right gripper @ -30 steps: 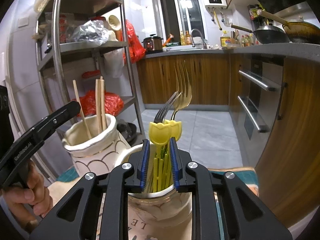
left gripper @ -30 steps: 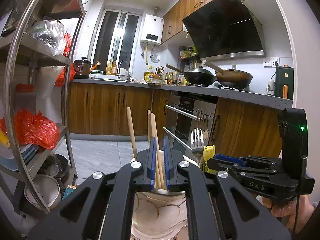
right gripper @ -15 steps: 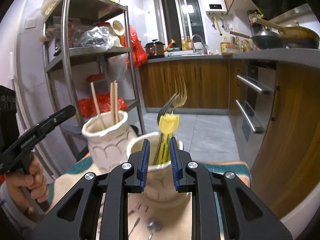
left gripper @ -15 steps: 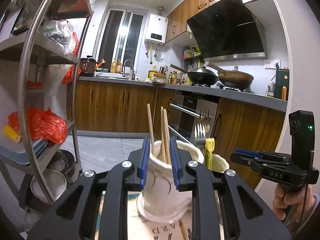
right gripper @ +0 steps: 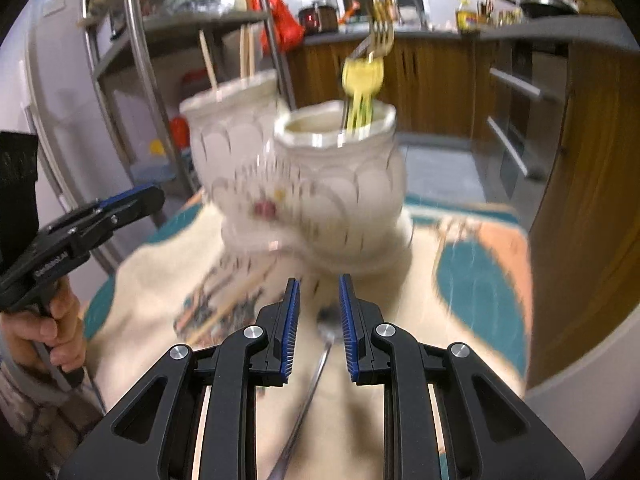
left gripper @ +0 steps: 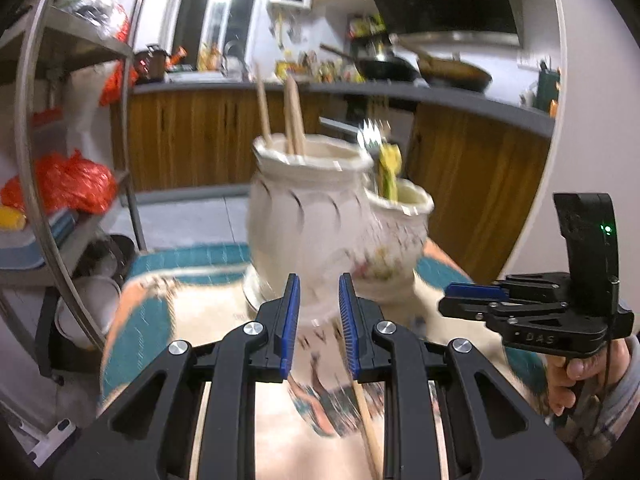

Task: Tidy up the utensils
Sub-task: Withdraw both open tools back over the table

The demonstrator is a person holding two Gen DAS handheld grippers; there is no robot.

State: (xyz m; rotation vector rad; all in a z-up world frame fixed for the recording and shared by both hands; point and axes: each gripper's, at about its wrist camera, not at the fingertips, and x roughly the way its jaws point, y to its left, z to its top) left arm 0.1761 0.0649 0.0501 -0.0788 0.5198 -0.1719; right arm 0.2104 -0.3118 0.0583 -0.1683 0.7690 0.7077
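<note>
- L gripper (left gripper: 316, 320): jaws narrow, a slim gap, nothing between the pads. Below it a loose wooden chopstick (left gripper: 368, 428) lies on the mat (left gripper: 160, 320), running under my right finger.
- R gripper (right gripper: 316, 318): jaws narrow too, empty. A metal spoon (right gripper: 316, 364) lies flat on the mat right under the gap, bowl end far, handle toward me.
- Handling, my guess: chopstick is light, stiff, thin, prob rolls on the cloth; pinch mid-length so it doesn't tip. Spoon is stiff, smooth, slippery, lies low; take the handle across its width, not the bowl.
- In R view a 2nd chopstick (right gripper: 228, 304) lies at a slant on the mat, left of the spoon. Blurred, so no detail.
- Farther: two cream ceramic jars touching or nearly so. Left jar (left gripper: 304, 220) holds upright chopsticks (left gripper: 292, 116); right jar (left gripper: 396, 236) holds forks (right gripper: 380, 36) and a yellow-handled piece (right gripper: 362, 80). Jars look heavy and fragile; don't knock the rims.
- Far: kitchen counter (left gripper: 440, 96) w/ pans, steel rack (left gripper: 32, 120) at left. Both views motion-blurred.
- Vs a sec ago: then both grippers were up at the jar mouths, L pads close around the chopsticks in the jar, R pads either side of the yellow handle. Now both have dropped and pitched down to the mat, jars stand beyond the tips. L jaws slightly wider than then; R unchanged.
</note>
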